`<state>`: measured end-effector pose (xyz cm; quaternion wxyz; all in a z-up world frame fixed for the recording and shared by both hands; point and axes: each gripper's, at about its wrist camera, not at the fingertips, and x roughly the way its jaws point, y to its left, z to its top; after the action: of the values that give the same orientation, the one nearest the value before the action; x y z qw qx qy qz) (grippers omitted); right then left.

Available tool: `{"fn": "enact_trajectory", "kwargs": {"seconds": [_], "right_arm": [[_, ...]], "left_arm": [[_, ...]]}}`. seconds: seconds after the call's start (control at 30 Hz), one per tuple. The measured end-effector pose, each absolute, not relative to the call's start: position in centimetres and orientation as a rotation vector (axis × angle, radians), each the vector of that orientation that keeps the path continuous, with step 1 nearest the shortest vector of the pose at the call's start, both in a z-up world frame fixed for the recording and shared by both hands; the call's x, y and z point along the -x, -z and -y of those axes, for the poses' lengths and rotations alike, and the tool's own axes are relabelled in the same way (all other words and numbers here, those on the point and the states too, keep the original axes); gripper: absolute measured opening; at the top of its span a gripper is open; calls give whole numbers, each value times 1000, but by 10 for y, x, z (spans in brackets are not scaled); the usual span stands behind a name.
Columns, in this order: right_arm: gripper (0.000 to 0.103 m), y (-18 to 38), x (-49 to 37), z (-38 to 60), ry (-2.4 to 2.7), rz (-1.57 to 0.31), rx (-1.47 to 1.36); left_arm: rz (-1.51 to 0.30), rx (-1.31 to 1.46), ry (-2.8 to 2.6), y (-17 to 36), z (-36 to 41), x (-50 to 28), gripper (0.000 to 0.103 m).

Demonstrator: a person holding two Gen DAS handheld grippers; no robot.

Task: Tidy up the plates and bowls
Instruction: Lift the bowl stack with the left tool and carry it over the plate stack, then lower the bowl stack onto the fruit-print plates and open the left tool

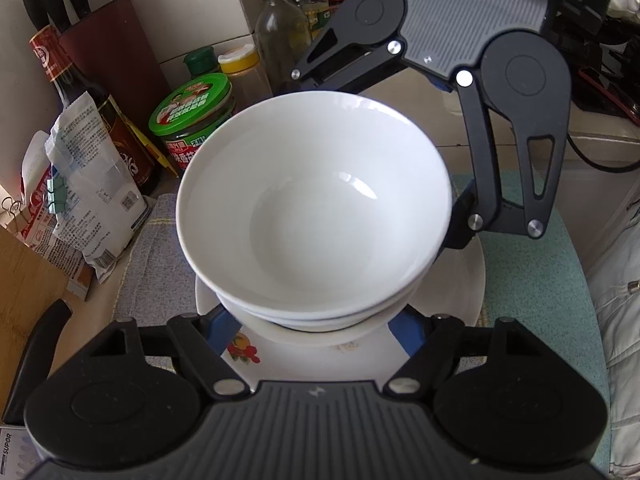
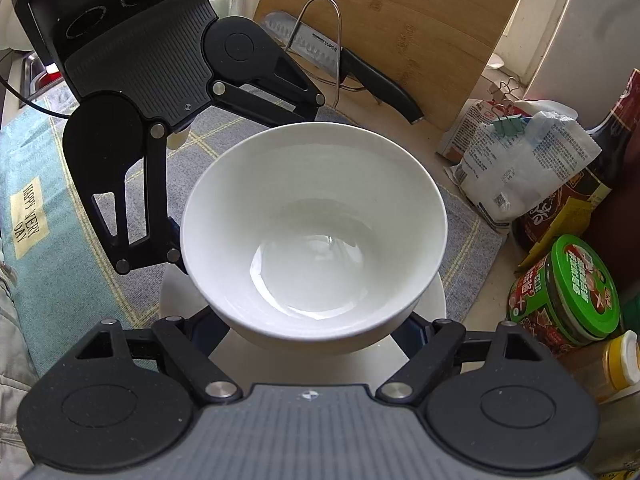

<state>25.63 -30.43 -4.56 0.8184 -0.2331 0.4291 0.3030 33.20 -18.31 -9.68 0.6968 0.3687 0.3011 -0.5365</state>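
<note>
A stack of white bowls (image 1: 314, 216) stands on white plates (image 1: 320, 356), the lowest with a fruit print. In the right wrist view the top bowl (image 2: 314, 232) fills the middle, over a plate (image 2: 434, 300). My left gripper (image 1: 316, 320) has its blue-padded fingers spread either side of the stack's base, from the near side. My right gripper (image 2: 316, 324) does the same from the opposite side, and it shows in the left wrist view (image 1: 460, 232). The fingertips of both are hidden under the bowls, so contact cannot be told.
The stack sits on a grey checked cloth (image 2: 472, 224) beside a teal mat (image 1: 532, 280). Close by are a green-lidded jar (image 1: 192, 120), a dark sauce bottle (image 1: 100, 120), seasoning bags (image 1: 92, 200), a knife block (image 1: 108, 40), and a knife (image 2: 352, 68) against a wooden cutting board (image 2: 400, 20).
</note>
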Motion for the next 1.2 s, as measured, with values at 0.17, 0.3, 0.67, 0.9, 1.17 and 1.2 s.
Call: {"fn": "enact_trajectory", "kwargs": {"seconds": [0.17,0.3,0.67,0.9,1.17,1.2], "right_arm": [[88,49,-259,307,-641,-931,487],[89,50,-260,308,-636,-935,479],[101,49,-262,312,-620,-928,419],[103,38,-250,312,-596,-868,414],[103,25,-224,302,-449,-822,363],[103,22,-219,299,-401,-821,330]], "left_arm": [[-684,-811,1203,99,185,-334,78],[-678,-806,1203,100,185,-335,78],[-609,-808,1166,100,179,-328,94],[-562,-767,1035,90,156,-312,100],[-557,-417,773,64,108,-286,102],[-540,-382,735,61,103,-281,102]]}}
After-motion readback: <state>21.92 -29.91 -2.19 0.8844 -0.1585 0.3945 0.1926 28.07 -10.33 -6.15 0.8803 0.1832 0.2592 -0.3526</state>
